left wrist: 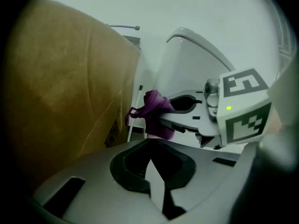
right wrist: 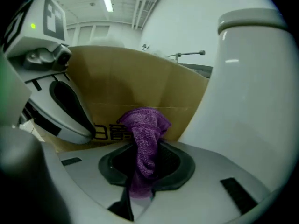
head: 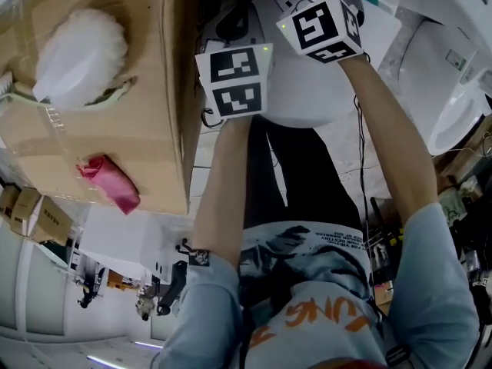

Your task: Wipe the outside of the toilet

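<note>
Toilet (right wrist: 252, 101) at frame right, beside cardboard box (right wrist: 140, 87). Purple cloth (right wrist: 145, 134) pinched in right gripper (right wrist: 140, 171) jaws, frame centre. Left gripper (left wrist: 152, 167) jaws pressed together, nothing between.

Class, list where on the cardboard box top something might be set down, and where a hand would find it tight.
Bare room: atop the brown cardboard box, between the white fluffy bundle and the crumpled pink cloth. Crowded: beside the white toilet, where the left gripper and the right gripper, holding a purple cloth, sit close together.
</note>
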A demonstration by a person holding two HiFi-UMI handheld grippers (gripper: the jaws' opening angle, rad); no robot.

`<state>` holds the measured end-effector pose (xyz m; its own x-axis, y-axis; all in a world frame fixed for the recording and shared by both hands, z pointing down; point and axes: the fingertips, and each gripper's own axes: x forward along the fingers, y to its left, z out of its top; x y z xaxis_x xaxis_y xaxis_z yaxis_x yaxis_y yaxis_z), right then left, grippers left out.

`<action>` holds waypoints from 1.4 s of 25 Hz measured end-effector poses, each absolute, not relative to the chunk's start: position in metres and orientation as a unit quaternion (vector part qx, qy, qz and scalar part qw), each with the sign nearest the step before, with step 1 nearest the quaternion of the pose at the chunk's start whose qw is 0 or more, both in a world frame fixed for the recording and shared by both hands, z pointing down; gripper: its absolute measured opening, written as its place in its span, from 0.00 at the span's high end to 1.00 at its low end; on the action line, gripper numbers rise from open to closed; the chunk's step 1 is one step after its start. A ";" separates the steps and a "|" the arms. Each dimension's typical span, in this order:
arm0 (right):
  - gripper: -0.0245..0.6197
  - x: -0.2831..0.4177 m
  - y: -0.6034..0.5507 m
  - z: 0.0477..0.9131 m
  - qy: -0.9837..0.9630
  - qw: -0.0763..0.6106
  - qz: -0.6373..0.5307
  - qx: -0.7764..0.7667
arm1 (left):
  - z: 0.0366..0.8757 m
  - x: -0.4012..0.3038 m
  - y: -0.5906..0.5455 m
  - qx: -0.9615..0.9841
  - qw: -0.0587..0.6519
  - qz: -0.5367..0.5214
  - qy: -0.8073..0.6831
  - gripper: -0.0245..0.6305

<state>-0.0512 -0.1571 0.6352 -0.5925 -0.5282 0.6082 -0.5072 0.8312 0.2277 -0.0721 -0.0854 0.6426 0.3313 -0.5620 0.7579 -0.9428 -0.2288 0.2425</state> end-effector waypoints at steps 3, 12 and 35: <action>0.81 -0.060 -0.168 0.649 -0.888 0.367 -0.035 0.277 | 0.651 -0.076 -0.082 0.732 0.364 0.272 -0.507 0.93; 0.82 -0.059 -0.170 0.695 -0.859 0.448 -0.083 0.233 | 0.667 -0.073 -0.082 0.732 0.375 0.293 -0.487 0.93; 0.87 0.028 -0.158 0.699 -0.782 0.525 -0.173 0.288 | 0.681 -0.034 -0.066 0.749 0.389 0.322 -0.428 0.93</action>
<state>0.0284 -0.1576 0.6988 -0.2823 -0.6315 0.7222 -0.2681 0.7747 0.5727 -0.0338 -0.0660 0.6808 0.4253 -0.3910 0.8162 -0.8925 -0.3308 0.3066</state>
